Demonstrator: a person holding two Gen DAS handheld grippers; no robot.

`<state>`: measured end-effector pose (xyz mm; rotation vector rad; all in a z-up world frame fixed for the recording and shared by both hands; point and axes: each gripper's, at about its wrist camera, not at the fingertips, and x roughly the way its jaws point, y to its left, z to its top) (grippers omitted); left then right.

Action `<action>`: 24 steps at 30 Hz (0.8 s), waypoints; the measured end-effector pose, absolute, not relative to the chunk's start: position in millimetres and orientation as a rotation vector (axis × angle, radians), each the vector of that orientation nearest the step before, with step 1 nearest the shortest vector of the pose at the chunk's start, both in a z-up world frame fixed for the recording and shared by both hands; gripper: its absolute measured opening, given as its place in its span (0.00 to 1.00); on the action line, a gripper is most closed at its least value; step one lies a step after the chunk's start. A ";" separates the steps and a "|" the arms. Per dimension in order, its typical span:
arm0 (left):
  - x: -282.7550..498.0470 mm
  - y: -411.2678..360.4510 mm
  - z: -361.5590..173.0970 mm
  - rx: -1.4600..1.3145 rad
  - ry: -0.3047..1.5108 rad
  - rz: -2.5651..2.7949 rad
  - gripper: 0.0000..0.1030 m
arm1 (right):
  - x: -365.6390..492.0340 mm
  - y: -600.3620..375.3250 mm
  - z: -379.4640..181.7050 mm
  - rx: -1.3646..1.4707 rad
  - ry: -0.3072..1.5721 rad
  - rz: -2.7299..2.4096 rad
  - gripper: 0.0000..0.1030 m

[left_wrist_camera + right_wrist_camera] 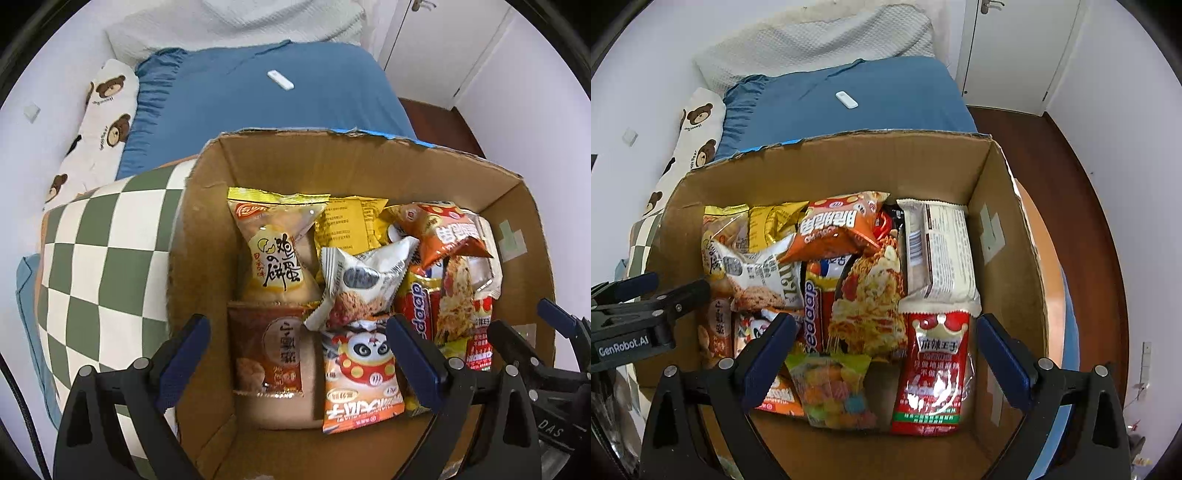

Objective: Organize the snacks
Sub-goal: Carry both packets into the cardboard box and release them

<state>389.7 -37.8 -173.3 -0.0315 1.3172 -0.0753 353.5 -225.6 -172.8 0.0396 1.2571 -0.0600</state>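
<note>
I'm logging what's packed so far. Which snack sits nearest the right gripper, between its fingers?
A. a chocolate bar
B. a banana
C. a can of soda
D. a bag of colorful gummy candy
D: in the right wrist view, the clear bag of colorful gummy candy lies in the cardboard box just ahead of the open right gripper.

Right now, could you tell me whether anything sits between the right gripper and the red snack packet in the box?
Nothing visible does: the right gripper hangs open above the red snack packet, which lies uncovered on top in the cardboard box.
</note>
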 end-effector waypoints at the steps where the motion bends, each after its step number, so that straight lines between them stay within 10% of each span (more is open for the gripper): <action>1: 384.9 -38.2 -169.5 -0.028 1.305 -0.074 0.95 | 351.3 -225.5 -171.4 0.041 1.254 -0.058 0.97; 24: 262.4 -38.6 -59.0 -0.038 0.990 -0.080 0.95 | 234.1 -218.4 -69.1 -0.016 0.969 -0.060 0.97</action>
